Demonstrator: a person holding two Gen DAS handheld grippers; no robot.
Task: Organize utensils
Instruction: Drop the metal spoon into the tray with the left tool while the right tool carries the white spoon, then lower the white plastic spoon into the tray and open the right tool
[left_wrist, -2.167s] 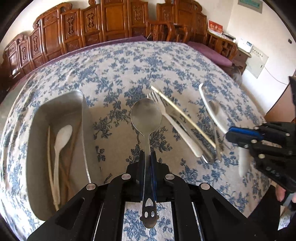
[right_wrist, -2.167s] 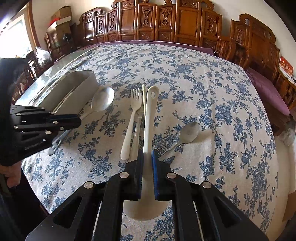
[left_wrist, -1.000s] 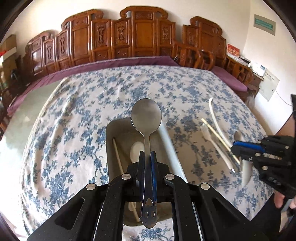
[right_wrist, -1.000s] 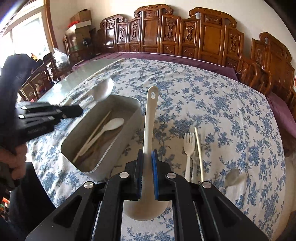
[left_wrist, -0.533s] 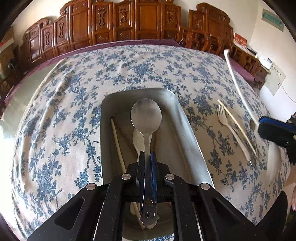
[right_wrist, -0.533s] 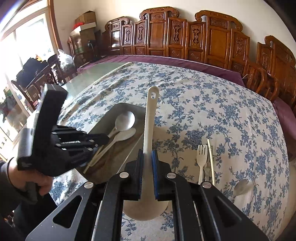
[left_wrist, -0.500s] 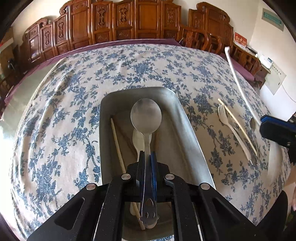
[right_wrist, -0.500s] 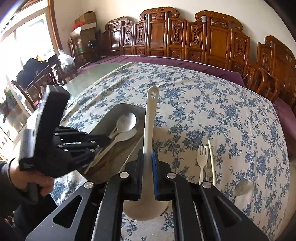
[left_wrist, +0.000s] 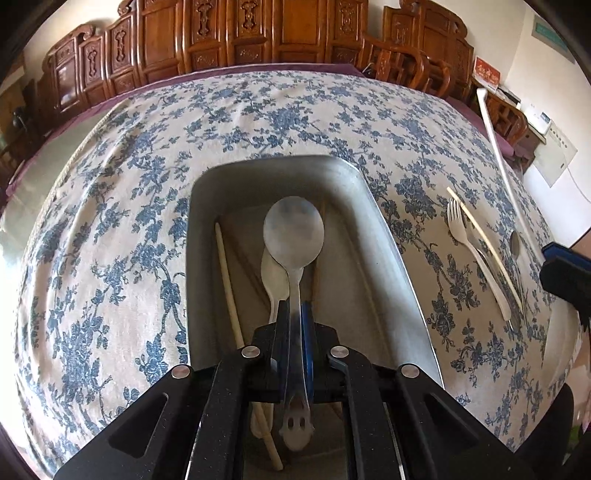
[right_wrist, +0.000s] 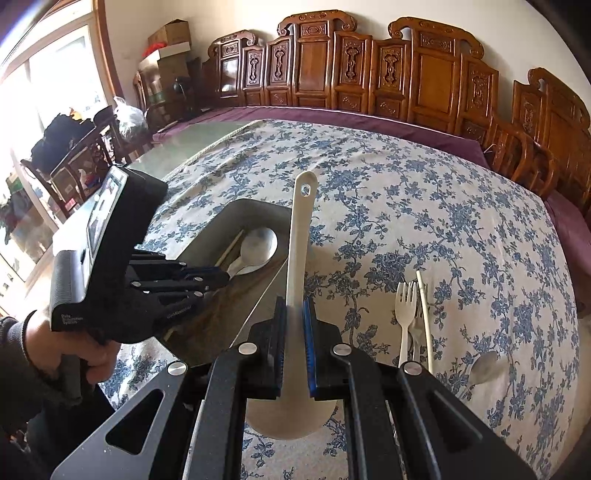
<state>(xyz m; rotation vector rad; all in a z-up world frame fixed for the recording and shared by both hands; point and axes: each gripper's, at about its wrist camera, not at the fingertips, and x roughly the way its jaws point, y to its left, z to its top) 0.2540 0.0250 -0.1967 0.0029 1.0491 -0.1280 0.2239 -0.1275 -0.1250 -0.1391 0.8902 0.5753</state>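
Note:
My left gripper (left_wrist: 295, 314) is shut on a metal spoon (left_wrist: 294, 236) and holds it low inside the grey metal tray (left_wrist: 384, 236), bowl pointing away. In the tray lie a white spoon (left_wrist: 274, 277) and a chopstick (left_wrist: 229, 288). My right gripper (right_wrist: 293, 314) is shut on a white ladle (right_wrist: 301, 236), handle pointing away, above the tray's right rim (right_wrist: 266, 288). The left gripper (right_wrist: 218, 277) and its metal spoon (right_wrist: 256, 245) also show in the right wrist view.
A white fork (right_wrist: 404, 310), a pale chopstick (right_wrist: 424, 317) and a small metal spoon (right_wrist: 484, 363) lie on the blue-flowered tablecloth (right_wrist: 406, 206) right of the tray. Carved wooden chairs (right_wrist: 369, 70) ring the table's far side.
My left gripper has lowered the metal spoon deeper into the tray. The right gripper with the ladle has barely moved.

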